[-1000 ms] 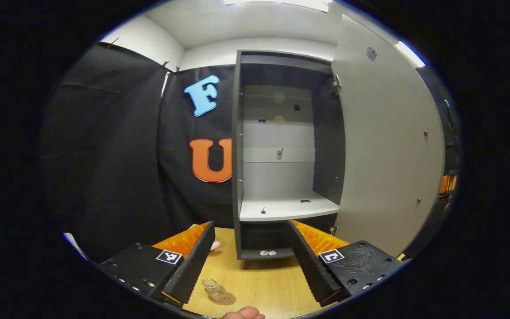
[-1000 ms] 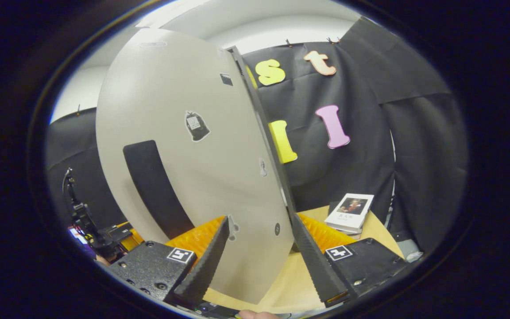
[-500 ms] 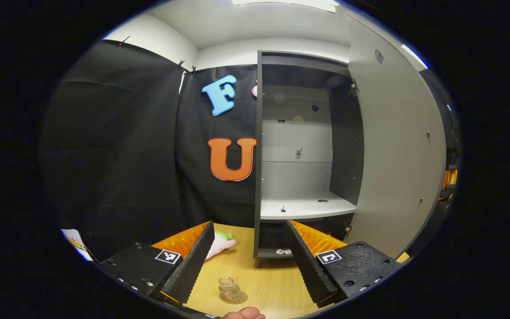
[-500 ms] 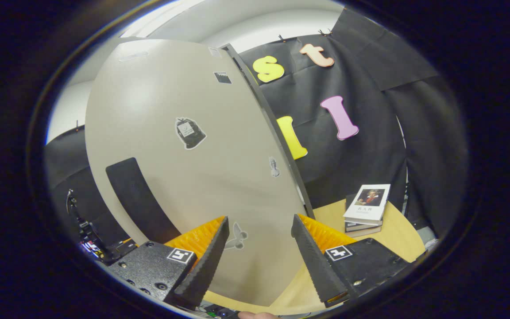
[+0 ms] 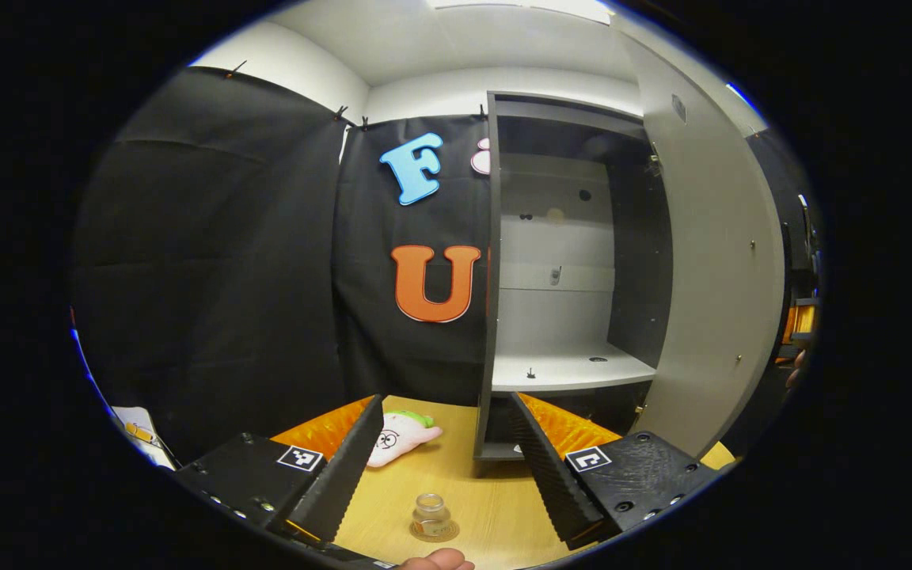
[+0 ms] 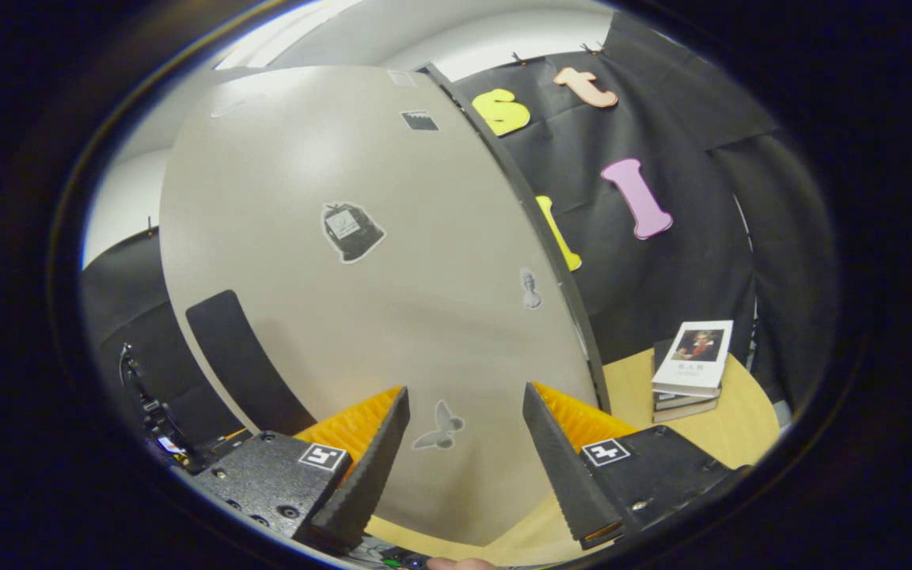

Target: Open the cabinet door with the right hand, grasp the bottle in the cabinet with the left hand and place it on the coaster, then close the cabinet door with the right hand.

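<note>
The bottle point(image 5: 431, 514) is seen standing upright on the coaster point(image 5: 434, 530), on the table point(image 5: 488, 507) just in front of the left gripper point(image 5: 440, 467). That gripper is held open, nothing between its fingers, and the bottle lies low between them without being touched by either. The placing step is judged to be done.

What remains is the closing of the door point(image 6: 393, 301). In the left gripper view the cabinet point(image 5: 567, 269) is seen with its door point(image 5: 709, 261) swung wide on hinges at the cabinet's right side, the shelf point(image 5: 567, 370) bare. In the right gripper view the door's broad outer face is met almost head-on, directly ahead of the right gripper point(image 6: 460, 459) and close to it. The right gripper's fingers are spread, with nothing held; whether the door is actually touched cannot be told. The dark strip point(image 6: 242, 364) on the door lies to the left of those fingers, and the hinged edge runs off to the right, toward the books point(image 6: 689, 368).

The right gripper is plainly the nearer to the door. The door's long axis is upright, and its free edge lies to the left in that view, so a push forward against the face, away from the hinge side, is judged to be what swings it shut.
</note>
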